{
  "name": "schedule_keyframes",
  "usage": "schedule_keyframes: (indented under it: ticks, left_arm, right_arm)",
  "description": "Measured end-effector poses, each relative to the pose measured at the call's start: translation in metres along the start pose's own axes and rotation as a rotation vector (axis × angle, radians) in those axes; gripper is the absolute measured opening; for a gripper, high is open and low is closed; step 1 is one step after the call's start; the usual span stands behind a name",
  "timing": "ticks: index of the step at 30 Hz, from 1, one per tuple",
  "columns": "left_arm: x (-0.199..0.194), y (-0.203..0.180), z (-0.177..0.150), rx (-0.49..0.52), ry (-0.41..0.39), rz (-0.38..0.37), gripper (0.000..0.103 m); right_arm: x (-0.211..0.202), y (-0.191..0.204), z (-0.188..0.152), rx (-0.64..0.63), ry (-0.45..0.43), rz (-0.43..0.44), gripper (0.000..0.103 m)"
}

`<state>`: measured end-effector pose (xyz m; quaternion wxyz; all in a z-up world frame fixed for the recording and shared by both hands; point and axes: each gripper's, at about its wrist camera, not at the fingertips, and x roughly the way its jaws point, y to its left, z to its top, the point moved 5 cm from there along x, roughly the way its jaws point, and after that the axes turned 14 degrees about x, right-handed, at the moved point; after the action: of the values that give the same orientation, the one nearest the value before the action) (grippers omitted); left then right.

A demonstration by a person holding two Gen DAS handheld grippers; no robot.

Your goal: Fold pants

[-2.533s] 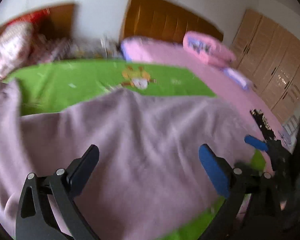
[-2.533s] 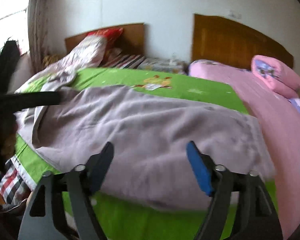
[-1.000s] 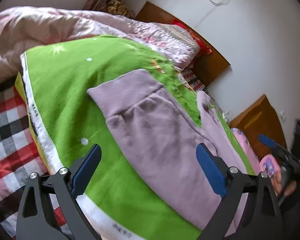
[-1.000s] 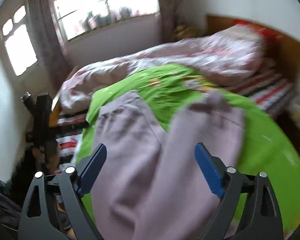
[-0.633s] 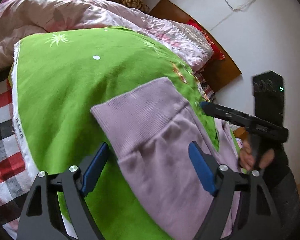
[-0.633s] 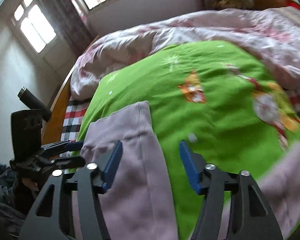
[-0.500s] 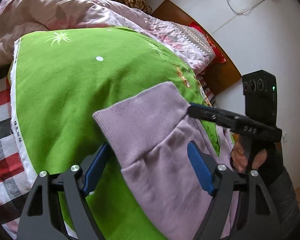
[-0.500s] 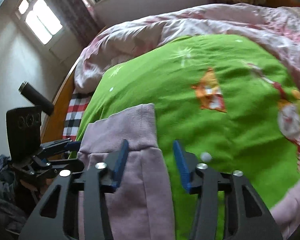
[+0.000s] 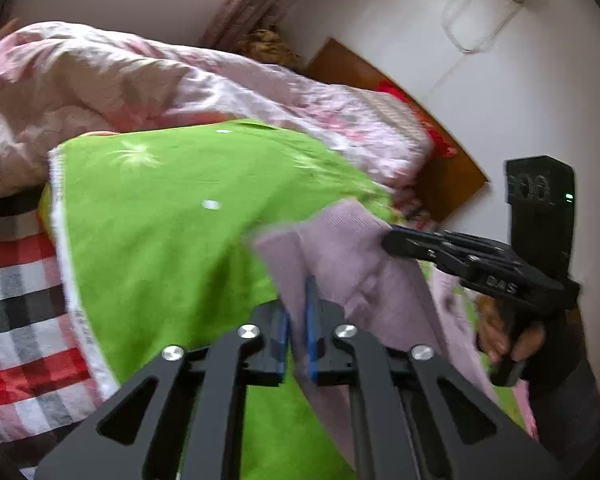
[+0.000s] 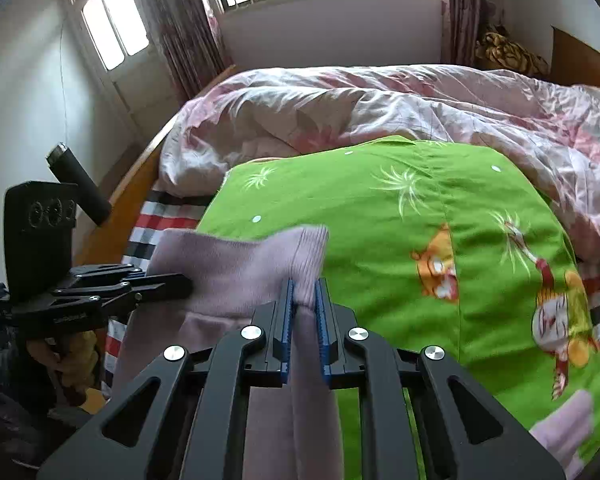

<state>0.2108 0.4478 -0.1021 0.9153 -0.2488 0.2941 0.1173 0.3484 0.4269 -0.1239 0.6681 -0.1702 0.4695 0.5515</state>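
My left hand-held gripper [image 9: 296, 320] is clamped on one corner of the lilac pants' [image 10: 236, 268] ribbed waistband. My right hand-held gripper [image 10: 304, 312] is closing, pads already pinching the other corner. The pants are lifted slightly over the green blanket [image 10: 400, 216] on the bed.
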Motion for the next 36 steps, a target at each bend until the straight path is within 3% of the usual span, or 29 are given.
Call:
schedule_keyframes:
  ticks: [4, 7, 8, 9, 10, 11, 13, 14, 17, 18, 20, 23, 25, 28, 31, 33, 34, 35, 36]
  left_arm:
    - [0.028, 0.02, -0.016, -0.043, 0.107, 0.013, 0.007]
    - [0.032, 0.023, -0.02, -0.02, 0.112, 0.043, 0.013]
    - [0.031, 0.024, -0.018, -0.025, 0.106, 0.06, 0.018]
    - [0.028, 0.025, -0.016, -0.036, 0.098, 0.09, 0.022]
    - [0.021, 0.028, -0.013, -0.056, 0.082, 0.154, 0.039]
    - [0.013, 0.029, -0.01, -0.071, 0.064, 0.203, 0.059]
    - [-0.008, 0.02, 0.001, -0.068, 0.001, 0.286, 0.074]
    - [-0.019, 0.009, 0.005, -0.035, -0.031, 0.288, 0.078]
    - [-0.037, -0.047, 0.008, 0.13, -0.069, 0.18, 0.097]
    - [-0.036, -0.061, 0.005, 0.167, -0.062, 0.138, 0.099]
    - [-0.032, -0.101, -0.013, 0.277, -0.003, 0.012, 0.1]
    - [-0.014, -0.142, -0.05, 0.388, 0.112, -0.134, 0.1]
    - [0.0, -0.158, -0.072, 0.412, 0.178, -0.174, 0.1]
    - [0.029, -0.154, -0.095, 0.382, 0.306, -0.169, 0.1]
    - [0.029, -0.146, -0.091, 0.32, 0.308, -0.221, 0.1]
    - [0.025, -0.138, -0.086, 0.278, 0.304, -0.226, 0.1]
    - [0.021, -0.132, -0.084, 0.258, 0.298, -0.216, 0.1]
    - [0.016, -0.128, -0.083, 0.247, 0.289, -0.207, 0.1]
    - [0.01, -0.122, -0.081, 0.237, 0.273, -0.196, 0.1]
  right_arm:
    - [0.039, -0.015, -0.013, 0.024, 0.064, -0.053, 0.013]
    - [0.04, -0.022, -0.01, 0.075, 0.057, -0.027, 0.015]
    - [0.038, -0.023, -0.008, 0.085, 0.064, -0.026, 0.021]
    - [0.036, -0.023, -0.005, 0.095, 0.069, -0.031, 0.037]
    - [0.031, -0.023, -0.002, 0.105, 0.063, -0.048, 0.047]
    - [0.022, -0.024, 0.001, 0.117, 0.041, -0.069, 0.065]
    - [-0.016, -0.027, 0.008, 0.149, -0.049, -0.06, 0.066]
    - [-0.037, -0.033, 0.009, 0.17, -0.092, -0.057, 0.066]
    - [-0.108, -0.067, -0.009, 0.255, -0.219, -0.111, 0.066]
    - [-0.133, -0.087, -0.026, 0.292, -0.249, -0.157, 0.066]
    - [-0.165, -0.125, -0.06, 0.384, -0.266, -0.225, 0.066]
    - [-0.19, -0.18, -0.119, 0.612, -0.25, -0.229, 0.066]
    - [-0.192, -0.204, -0.155, 0.706, -0.223, -0.246, 0.066]
    - [-0.181, -0.22, -0.183, 0.787, -0.209, -0.206, 0.066]
    - [-0.161, -0.227, -0.19, 0.809, -0.191, -0.173, 0.061]
    - [-0.155, -0.224, -0.184, 0.779, -0.213, -0.179, 0.051]
    - [-0.156, -0.226, -0.184, 0.782, -0.224, -0.193, 0.042]
    - [-0.156, -0.225, -0.185, 0.787, -0.219, -0.202, 0.008]
    - [-0.157, -0.222, -0.182, 0.773, -0.222, -0.219, 0.009]
